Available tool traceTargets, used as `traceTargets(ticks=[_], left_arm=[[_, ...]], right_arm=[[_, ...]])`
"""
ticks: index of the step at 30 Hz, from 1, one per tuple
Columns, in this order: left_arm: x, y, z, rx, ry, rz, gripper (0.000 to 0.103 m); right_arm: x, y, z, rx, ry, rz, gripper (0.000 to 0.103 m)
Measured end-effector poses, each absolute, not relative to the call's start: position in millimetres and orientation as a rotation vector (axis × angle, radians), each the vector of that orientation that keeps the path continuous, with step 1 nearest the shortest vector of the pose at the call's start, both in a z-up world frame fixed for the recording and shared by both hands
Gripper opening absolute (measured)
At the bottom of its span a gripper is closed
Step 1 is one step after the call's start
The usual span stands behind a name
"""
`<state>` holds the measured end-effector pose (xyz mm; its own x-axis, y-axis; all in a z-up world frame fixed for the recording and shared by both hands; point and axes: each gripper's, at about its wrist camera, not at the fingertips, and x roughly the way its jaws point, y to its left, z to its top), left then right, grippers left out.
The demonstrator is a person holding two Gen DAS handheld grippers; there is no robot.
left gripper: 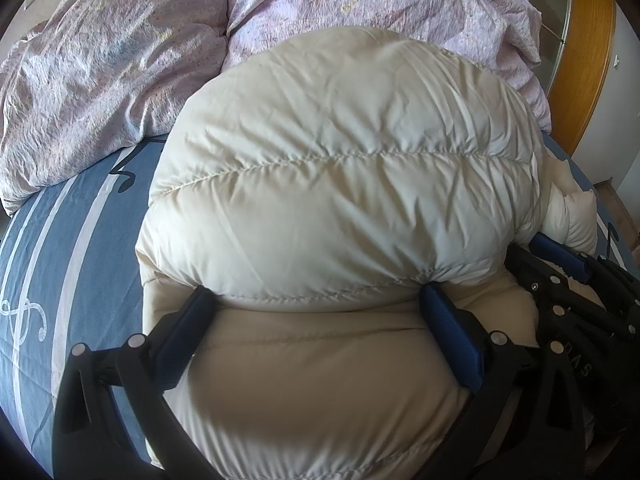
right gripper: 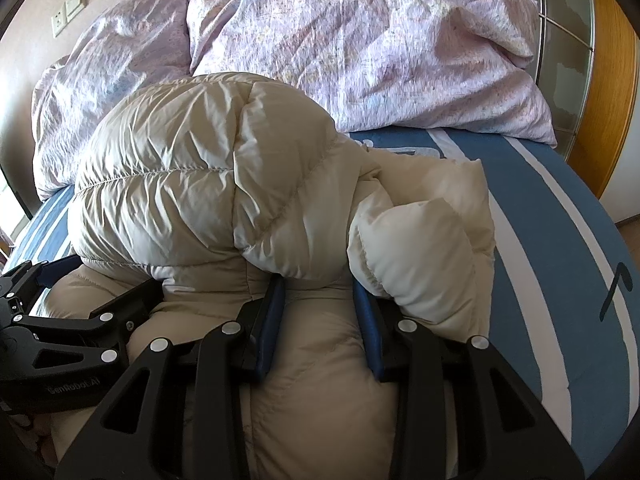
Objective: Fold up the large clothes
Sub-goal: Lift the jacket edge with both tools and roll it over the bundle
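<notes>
A cream puffy down jacket lies bunched on the blue striped bed sheet; it also shows in the right wrist view. My left gripper is open wide, its blue pads either side of a thick fold of the jacket, tips hidden under the bulge. My right gripper has its blue pads pressed on a narrower fold of the jacket, a padded flap hanging over its right finger. Each gripper shows at the edge of the other's view.
A crumpled lilac duvet and pillow fill the far side of the bed. A wooden-framed glass door stands at the right. Wall switches are at the upper left. Blue sheet lies to the right.
</notes>
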<state>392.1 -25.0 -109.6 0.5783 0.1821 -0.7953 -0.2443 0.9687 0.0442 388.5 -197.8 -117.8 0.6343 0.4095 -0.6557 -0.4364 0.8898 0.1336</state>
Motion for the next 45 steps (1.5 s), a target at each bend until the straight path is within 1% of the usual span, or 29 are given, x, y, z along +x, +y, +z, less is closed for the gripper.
traceTargets(ticks=[6,7,9,12,13,14,15,16,17,18,19,21,26,31,36,42,43,44,45], left_arm=[[395,-26,-102,-0.059,0.974,0.243,0.101],[392,-25,-97,-0.064,0.979,0.237,0.098],[383,-18,-85,-0.099,0.967,0.228,0.097],[368,-1,-70,-0.137,0.938,0.231,0.097],[364,6,-66,-0.142,0.933,0.238,0.097],[359,13,-63,-0.148,0.929,0.245,0.097],[357,18,-61,-0.155,0.928,0.249,0.097],[355,26,-59,-0.168,0.932,0.25,0.097],[353,33,-59,-0.182,0.94,0.251,0.097],[351,36,-59,-0.19,0.947,0.253,0.097],[350,41,-60,-0.2,0.956,0.255,0.097],[346,45,-64,-0.222,0.974,0.253,0.097],[341,47,-75,-0.27,1.008,0.225,0.098],[343,44,-88,-0.305,1.041,0.195,0.098],[346,43,-93,-0.335,1.053,0.182,0.098],[347,43,-97,-0.358,1.061,0.159,0.098],[347,45,-98,-0.366,1.062,0.156,0.098],[347,47,-98,-0.377,1.062,0.151,0.098],[347,49,-98,-0.386,1.06,0.148,0.098]], right_arm=[[389,-195,-113,-0.063,0.776,0.484,0.037],[390,-196,-110,-0.059,0.792,0.485,0.037],[390,-203,-101,-0.028,0.841,0.487,0.037],[385,-222,-85,0.051,0.862,0.483,0.038],[383,-227,-81,0.076,0.863,0.482,0.04],[381,-236,-76,0.113,0.866,0.477,0.051],[380,-241,-73,0.137,0.868,0.474,0.058],[378,-248,-69,0.174,0.868,0.474,0.069],[377,-254,-66,0.204,0.875,0.471,0.077],[376,-259,-64,0.228,0.887,0.466,0.08],[377,-262,-63,0.244,0.9,0.461,0.085],[381,-267,-65,0.287,0.939,0.466,0.089],[389,-285,-86,0.416,1.081,0.441,0.092],[396,-289,-113,0.488,1.211,0.457,0.094],[399,-284,-129,0.523,1.26,0.484,0.101],[401,-275,-135,0.545,1.264,0.548,0.102],[401,-273,-135,0.551,1.259,0.559,0.1],[400,-271,-137,0.571,1.259,0.588,0.085],[400,-269,-140,0.61,1.27,0.615,0.078]])
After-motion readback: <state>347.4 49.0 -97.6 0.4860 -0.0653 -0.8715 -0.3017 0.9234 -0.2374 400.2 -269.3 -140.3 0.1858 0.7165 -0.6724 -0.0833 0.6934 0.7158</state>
